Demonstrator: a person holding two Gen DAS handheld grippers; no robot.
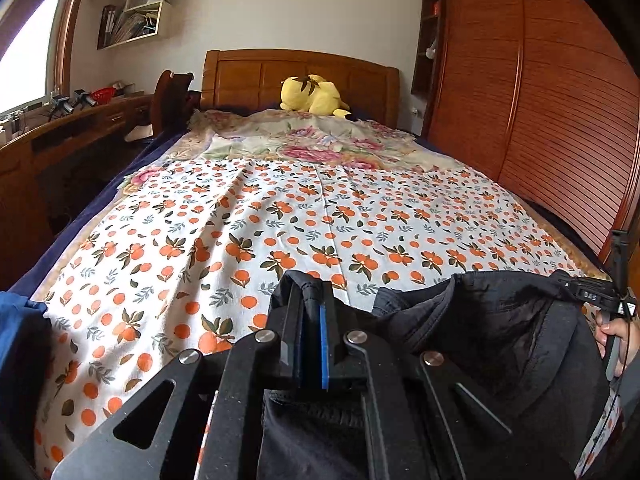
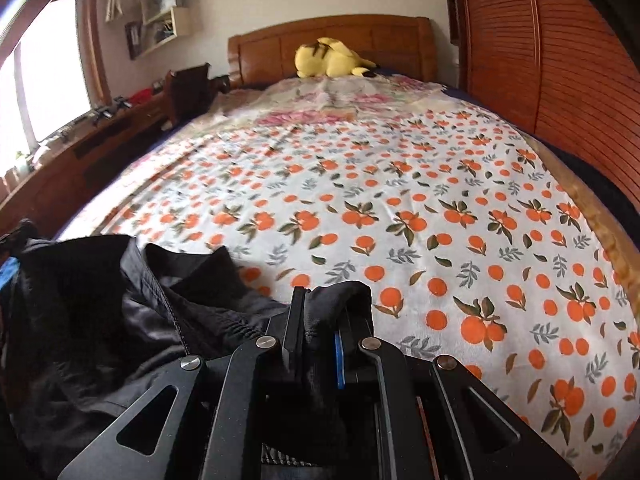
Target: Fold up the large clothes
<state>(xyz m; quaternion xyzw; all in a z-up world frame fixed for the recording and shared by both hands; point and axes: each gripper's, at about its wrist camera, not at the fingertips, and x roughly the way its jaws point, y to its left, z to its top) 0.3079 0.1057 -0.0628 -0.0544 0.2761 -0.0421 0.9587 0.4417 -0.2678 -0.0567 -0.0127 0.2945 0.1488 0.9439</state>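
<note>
Both wrist views look low from the foot of the bed [image 1: 360, 208] toward its headboard [image 2: 332, 40]

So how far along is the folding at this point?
Early. Done: the left gripper and right gripper have each shut on an edge of the black garment. In hand: the garment hangs bunched between them at the near end of the orange-print bedspread. Left: laying it flat and making every fold; no crease or folded layer shows yet.
</note>
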